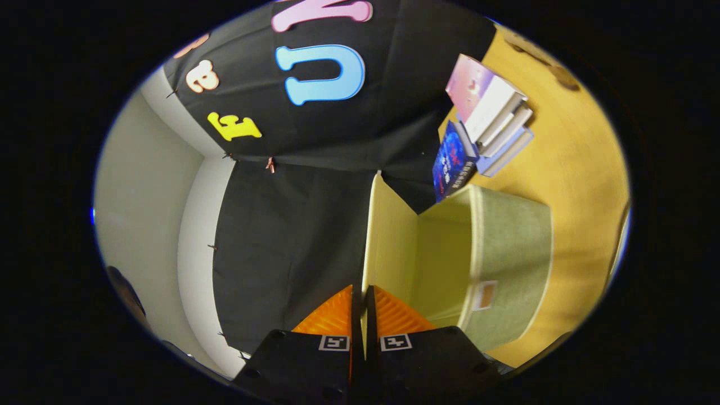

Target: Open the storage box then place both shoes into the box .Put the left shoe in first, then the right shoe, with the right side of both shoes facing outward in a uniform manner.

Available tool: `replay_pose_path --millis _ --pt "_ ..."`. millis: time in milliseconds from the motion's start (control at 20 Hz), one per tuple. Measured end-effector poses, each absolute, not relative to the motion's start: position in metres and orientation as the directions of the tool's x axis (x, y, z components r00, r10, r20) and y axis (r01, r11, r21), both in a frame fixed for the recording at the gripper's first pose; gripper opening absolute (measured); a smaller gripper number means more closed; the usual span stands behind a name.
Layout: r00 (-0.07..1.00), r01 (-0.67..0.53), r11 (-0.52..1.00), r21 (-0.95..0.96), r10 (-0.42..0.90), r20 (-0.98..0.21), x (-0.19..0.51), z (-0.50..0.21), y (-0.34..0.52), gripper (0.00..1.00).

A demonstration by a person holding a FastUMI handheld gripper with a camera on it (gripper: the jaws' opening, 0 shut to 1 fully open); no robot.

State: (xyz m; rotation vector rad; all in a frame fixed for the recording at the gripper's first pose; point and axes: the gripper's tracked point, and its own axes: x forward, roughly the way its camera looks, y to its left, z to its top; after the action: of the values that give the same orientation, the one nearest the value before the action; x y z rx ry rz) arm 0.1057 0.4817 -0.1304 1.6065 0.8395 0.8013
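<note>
On the yellow wooden surface [574, 169] sit a green box [506, 253] and, beyond it, seemingly stacked books [489, 118].

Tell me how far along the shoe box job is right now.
Done: the storage box is already open, its pale inside showing. In hand: the gripper has both orange fingers closed on the edge of the lid, holding it swung away from the box. Left: both shoes, left one first, then the right. The part of the inside that shows holds no shoe. A stack of books stands beyond the box.
</note>
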Motion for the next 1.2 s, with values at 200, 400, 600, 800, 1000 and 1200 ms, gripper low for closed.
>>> replay_pose_path --millis 200,400,600,800,1000,1200 --pt "0.511 0.006 -0.040 0.999 0.859 0.031 0.132 -0.084 0.529 0.05" --pt "0.499 -0.035 0.014 0.999 0.867 0.006 0.150 -0.053 0.591 0.05" --pt "0.477 -0.050 0.032 0.998 0.879 -0.005 0.156 -0.046 0.656 0.06" --pt "0.493 -0.048 0.057 0.997 0.869 -0.026 0.159 -0.050 0.681 0.34" --pt "0.547 -0.091 0.204 0.975 0.828 -0.123 0.168 -0.066 0.664 0.72" --pt "0.578 -0.163 0.387 0.907 0.783 -0.231 0.153 -0.076 0.621 0.91"
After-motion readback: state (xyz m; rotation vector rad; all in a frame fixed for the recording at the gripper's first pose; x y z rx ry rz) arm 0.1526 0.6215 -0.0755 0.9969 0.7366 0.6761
